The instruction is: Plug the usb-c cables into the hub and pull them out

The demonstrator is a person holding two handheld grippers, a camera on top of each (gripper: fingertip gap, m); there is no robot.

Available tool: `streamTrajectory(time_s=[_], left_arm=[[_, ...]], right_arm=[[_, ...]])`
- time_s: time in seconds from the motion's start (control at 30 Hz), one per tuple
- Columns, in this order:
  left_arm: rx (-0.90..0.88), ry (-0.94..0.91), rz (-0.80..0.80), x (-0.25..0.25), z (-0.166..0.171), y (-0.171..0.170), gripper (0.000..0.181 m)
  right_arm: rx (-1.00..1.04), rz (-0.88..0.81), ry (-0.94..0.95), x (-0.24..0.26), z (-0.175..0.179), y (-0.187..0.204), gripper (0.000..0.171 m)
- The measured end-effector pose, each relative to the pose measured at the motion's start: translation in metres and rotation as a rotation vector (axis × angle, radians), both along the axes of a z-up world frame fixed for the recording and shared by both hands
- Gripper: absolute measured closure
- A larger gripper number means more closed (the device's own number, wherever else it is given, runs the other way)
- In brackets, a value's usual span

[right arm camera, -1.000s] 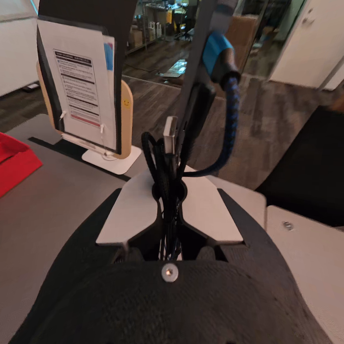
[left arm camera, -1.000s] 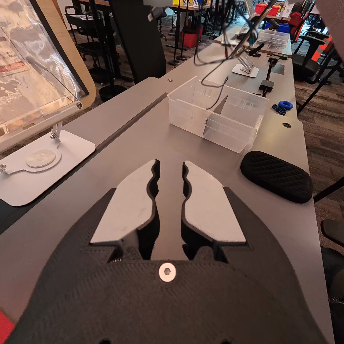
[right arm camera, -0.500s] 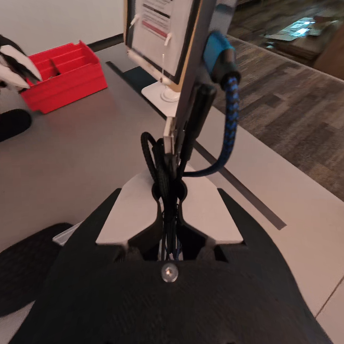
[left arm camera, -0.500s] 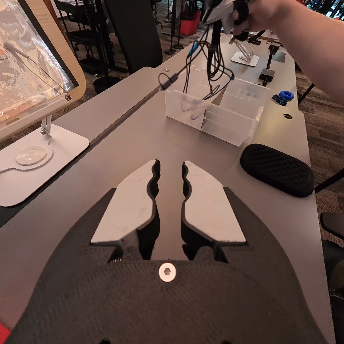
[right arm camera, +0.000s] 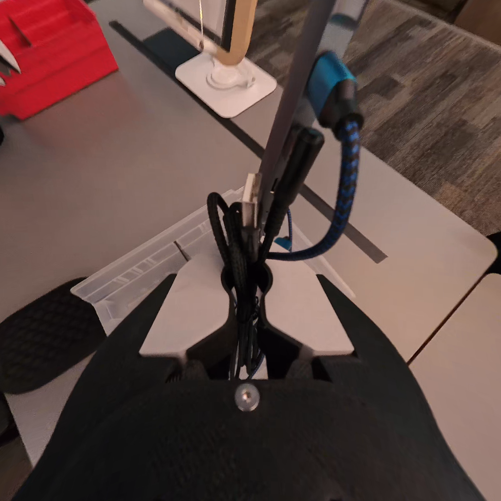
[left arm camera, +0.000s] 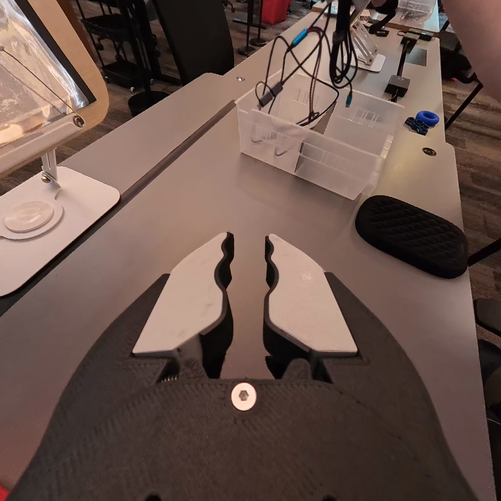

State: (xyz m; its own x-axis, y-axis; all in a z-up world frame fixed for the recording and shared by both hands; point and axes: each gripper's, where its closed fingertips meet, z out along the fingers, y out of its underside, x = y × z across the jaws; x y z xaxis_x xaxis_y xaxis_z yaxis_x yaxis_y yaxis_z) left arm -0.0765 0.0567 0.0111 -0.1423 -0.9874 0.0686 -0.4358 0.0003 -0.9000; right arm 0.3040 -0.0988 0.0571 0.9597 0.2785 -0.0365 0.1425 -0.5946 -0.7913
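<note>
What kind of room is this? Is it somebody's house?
Probably not a house; it looks like an office or lab workroom. A long grey desk carries a clear plastic bin and a tablet stand, with more desks and stands behind.

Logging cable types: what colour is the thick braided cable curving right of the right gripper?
Blue-and-black braid, ending in a light-blue plug housing; clearest in the right wrist view.

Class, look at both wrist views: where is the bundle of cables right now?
The bundle of cables is clamped in the right gripper, hanging above the clear plastic bin at the far middle of the grey desk.
</note>
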Motion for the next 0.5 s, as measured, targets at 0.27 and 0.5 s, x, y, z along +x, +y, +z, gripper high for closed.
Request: streamTrajectory(time_s=[0.27, 0.5], left_arm=[[-0.011, 0.035, -0.002, 0.004, -0.013, -0.001, 0.161], [-0.033, 0.053, -0.006, 0.005, -0.02, 0.002, 0.162]], right_arm=[[-0.141, 0.308, -0.245, -0.048, -0.023, 0.052, 0.158], [-0.123, 0.328, -0.109, -0.051, -0.059, 0.061, 0.159]])
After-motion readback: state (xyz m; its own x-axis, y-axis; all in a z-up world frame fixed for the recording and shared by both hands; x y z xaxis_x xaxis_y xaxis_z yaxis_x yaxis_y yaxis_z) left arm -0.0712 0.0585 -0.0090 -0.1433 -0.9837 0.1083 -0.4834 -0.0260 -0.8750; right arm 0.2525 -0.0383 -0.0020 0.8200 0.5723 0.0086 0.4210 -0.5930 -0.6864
